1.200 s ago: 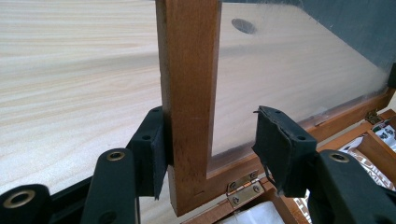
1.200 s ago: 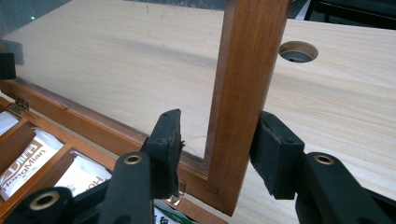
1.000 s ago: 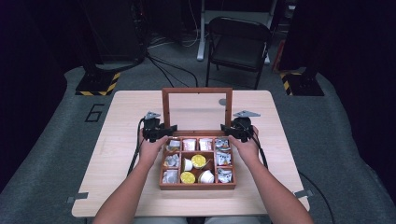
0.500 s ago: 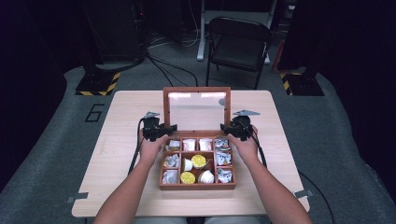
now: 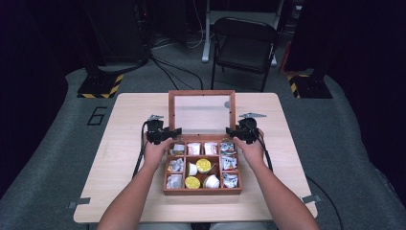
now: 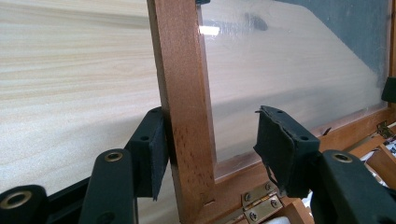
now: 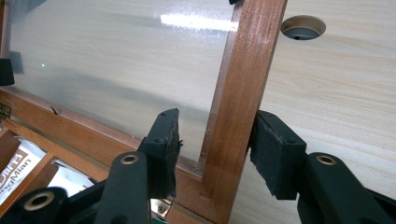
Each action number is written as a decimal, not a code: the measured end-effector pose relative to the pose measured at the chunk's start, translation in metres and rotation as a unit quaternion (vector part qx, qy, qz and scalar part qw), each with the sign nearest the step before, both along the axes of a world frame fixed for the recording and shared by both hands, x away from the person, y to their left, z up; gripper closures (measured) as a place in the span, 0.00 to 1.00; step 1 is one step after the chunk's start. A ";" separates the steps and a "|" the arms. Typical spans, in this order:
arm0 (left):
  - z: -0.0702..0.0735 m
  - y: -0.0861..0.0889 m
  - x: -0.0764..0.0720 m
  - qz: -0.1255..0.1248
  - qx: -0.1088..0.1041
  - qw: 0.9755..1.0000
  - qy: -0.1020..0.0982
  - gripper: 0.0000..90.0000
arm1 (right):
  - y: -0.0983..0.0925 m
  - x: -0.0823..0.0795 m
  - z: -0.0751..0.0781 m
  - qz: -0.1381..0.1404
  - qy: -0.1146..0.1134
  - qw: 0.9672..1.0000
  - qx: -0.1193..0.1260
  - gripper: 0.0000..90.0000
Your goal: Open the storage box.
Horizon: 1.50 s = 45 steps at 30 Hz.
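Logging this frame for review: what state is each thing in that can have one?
Box lid: open, raised upright on its hinges.
Wooden box: open, compartments filled with packets and small cups.
Left gripper: open, jaws straddling the lid's side rail.
Right gripper: open, jaws straddling the opposite rail.
Folding chair: unfolded, empty.

both forearms reach forward, left gripper point(image 5: 163, 133) and right gripper point(image 5: 238, 132) jaws parted.

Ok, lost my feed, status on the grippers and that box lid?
Left gripper open, straddling the lid's left rail. Right gripper open, straddling the right rail. Glass lid raised. Nothing in the way.
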<state>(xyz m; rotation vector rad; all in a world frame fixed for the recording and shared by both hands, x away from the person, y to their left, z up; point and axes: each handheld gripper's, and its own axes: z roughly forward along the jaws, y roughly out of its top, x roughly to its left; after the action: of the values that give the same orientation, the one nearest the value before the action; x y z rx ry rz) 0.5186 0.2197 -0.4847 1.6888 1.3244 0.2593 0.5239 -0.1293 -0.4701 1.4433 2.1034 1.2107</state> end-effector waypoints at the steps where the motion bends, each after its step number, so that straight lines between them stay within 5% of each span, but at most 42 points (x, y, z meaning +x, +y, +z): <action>1: 0.000 0.000 0.000 0.001 0.003 1.000 0.001 0.49 | 0.000 0.000 0.000 -0.001 0.002 1.000 0.002 0.58; 3: 0.000 -0.002 0.000 0.003 0.016 1.000 -0.003 0.48 | 0.000 0.001 -0.001 -0.002 0.006 1.000 0.005 0.58; 24: -0.007 -0.003 0.005 0.015 -0.006 1.000 0.015 0.44 | 0.001 0.005 -0.006 -0.010 0.029 0.999 0.015 0.52; 45: -0.010 -0.005 0.008 0.004 0.001 1.000 0.024 0.37 | 0.002 0.008 -0.011 -0.008 0.042 0.999 0.021 0.45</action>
<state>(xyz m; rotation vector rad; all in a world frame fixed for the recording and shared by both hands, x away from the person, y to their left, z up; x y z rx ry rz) 0.5261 0.2149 -0.4951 1.7021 1.3677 0.2260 0.5319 -0.1269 -0.4814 1.5512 2.1280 1.2163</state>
